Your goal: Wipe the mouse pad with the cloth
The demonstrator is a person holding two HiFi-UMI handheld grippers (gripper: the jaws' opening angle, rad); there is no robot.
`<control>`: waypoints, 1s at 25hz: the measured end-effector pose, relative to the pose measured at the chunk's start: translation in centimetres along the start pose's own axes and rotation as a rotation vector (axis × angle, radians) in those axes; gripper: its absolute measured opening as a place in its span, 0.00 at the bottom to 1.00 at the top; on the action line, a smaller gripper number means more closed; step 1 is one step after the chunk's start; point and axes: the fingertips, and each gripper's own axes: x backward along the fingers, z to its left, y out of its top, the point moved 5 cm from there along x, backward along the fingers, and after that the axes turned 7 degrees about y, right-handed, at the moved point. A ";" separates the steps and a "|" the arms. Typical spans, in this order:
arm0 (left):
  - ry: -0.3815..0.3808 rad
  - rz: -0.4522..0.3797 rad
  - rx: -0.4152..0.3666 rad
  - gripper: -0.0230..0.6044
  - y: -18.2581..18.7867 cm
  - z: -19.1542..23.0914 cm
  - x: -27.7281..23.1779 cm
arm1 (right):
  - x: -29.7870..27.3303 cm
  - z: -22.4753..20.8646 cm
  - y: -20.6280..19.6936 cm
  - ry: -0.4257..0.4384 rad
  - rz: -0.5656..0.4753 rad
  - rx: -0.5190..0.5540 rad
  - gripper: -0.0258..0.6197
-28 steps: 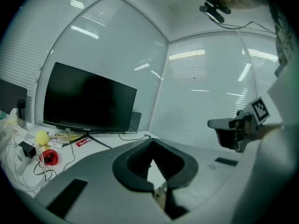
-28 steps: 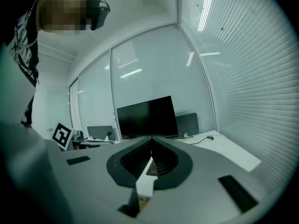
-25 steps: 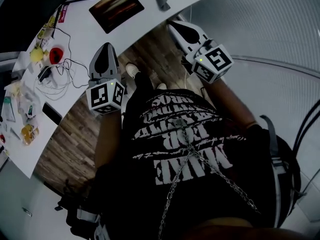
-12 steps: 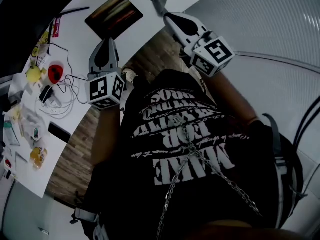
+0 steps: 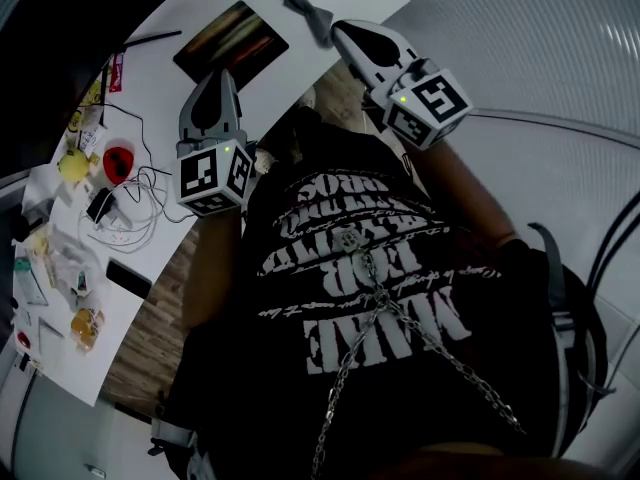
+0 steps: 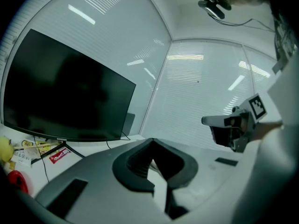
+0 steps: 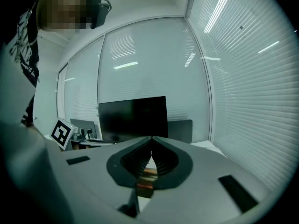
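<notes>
Mouse pad (image 5: 232,40) lies just beyond my left gripper (image 5: 222,76), clenched on nothing; cloth (image 5: 308,6) sits just ahead of my right gripper (image 5: 342,30), likewise clenched empty. Approach step, I judge: next, open the right jaws and take the cloth.

— How was the grey left hand-held gripper (image 5: 222,76) held?
— Forearm stretched forward, jaws closed, empty.
— And the grey right hand-held gripper (image 5: 342,30)?
— Likewise: pointed forward, jaws together, nothing gripped.

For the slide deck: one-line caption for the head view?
Left tool and right tool, both shut and empty, point toward the mouse pad and cloth on the desk.
</notes>
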 end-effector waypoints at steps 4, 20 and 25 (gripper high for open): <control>0.034 0.037 -0.007 0.04 -0.2 1.0 -1.4 | -2.2 -2.0 -1.0 0.024 0.030 -0.029 0.04; 0.234 0.337 -0.012 0.04 -8.7 1.8 -13.6 | -11.7 -20.4 -15.5 0.119 0.442 -0.163 0.13; 0.301 0.371 0.005 0.04 -10.1 0.8 -17.2 | -14.1 -23.3 -22.2 0.212 0.641 -0.168 0.21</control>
